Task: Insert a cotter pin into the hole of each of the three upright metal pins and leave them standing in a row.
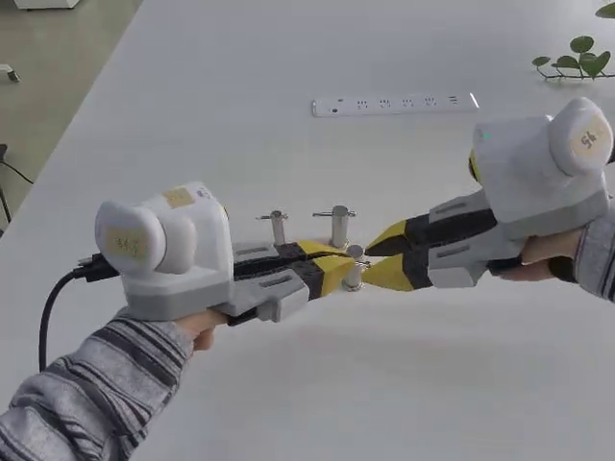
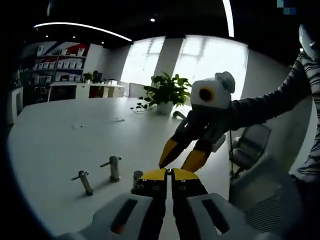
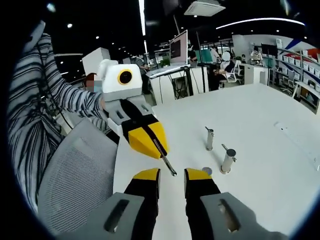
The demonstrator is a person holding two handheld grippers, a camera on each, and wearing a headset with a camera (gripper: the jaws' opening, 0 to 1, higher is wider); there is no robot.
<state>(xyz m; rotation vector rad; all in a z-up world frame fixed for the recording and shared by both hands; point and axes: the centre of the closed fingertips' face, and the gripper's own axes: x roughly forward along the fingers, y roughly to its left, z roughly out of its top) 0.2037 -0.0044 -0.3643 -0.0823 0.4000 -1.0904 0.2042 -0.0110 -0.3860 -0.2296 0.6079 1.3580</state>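
Cotter pin point(image 3: 165, 159) for the last post is a thin rod sticking out of the left tongs point(image 1: 338, 267). Their yellow tips are pressed together on its near end, and in the left gripper view they meet with no gap. The rod's free end points across toward the right tongs.

Beyond the left tongs, toward the far edge of the bench point(image 1: 288, 58), the first upright pin point(image 1: 277, 229) and the second upright pin point(image 1: 338, 226) stand side by side. Each has a crossbar through its head, so those two look done. The third upright pin point(image 1: 354, 271) stands to their right and closer to the near edge, between the two sets of tips, with no crossbar to be seen. The step in hand is probably threading this one.

Its cross hole is too small to make out. A good approach is to hold the rod level at head height, sight it along the hole's axis, and push straight rather than at a slant. A sideways push would likely topple the narrow post. Bracing the post low down from the other side would help.

The right tongs point(image 1: 373, 265) are spread a little and hold nothing. Their tips sit just beside the third post, but contact cannot be told. A power strip point(image 1: 394, 103) lies well apart, near the far edge.
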